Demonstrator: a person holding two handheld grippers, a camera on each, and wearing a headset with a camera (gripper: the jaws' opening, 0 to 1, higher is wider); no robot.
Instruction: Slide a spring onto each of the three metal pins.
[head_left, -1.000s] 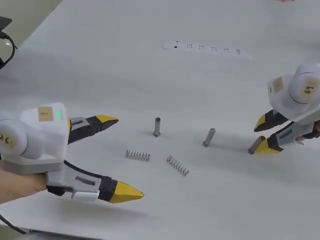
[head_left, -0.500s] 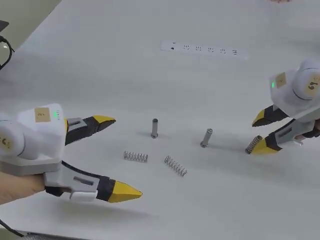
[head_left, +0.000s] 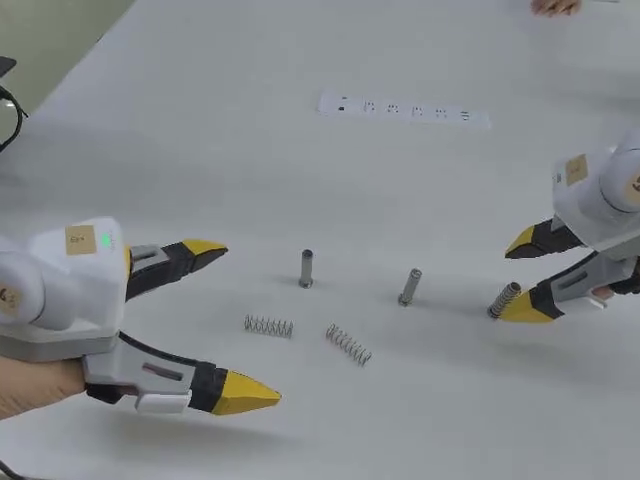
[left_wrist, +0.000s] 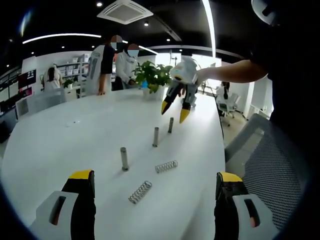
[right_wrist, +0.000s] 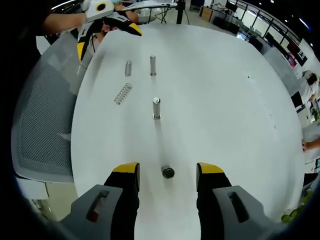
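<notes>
The fingers (right_wrist: 125, 175) of the right gripper (head_left: 508, 284) are partly open at the right edge of the head view, with the spring-covered pin (head_left: 505, 299) standing between them, not touching. The fingers (head_left: 245, 392) of the left gripper (head_left: 250, 322), lower left, are wide open and hold nothing. Mid-frame on the white counter (head_left: 200, 150) stand two bare pins (head_left: 306, 268) (head_left: 410, 286), with two springs (head_left: 268, 326) (head_left: 348, 343) lying flat just below them.
</notes>
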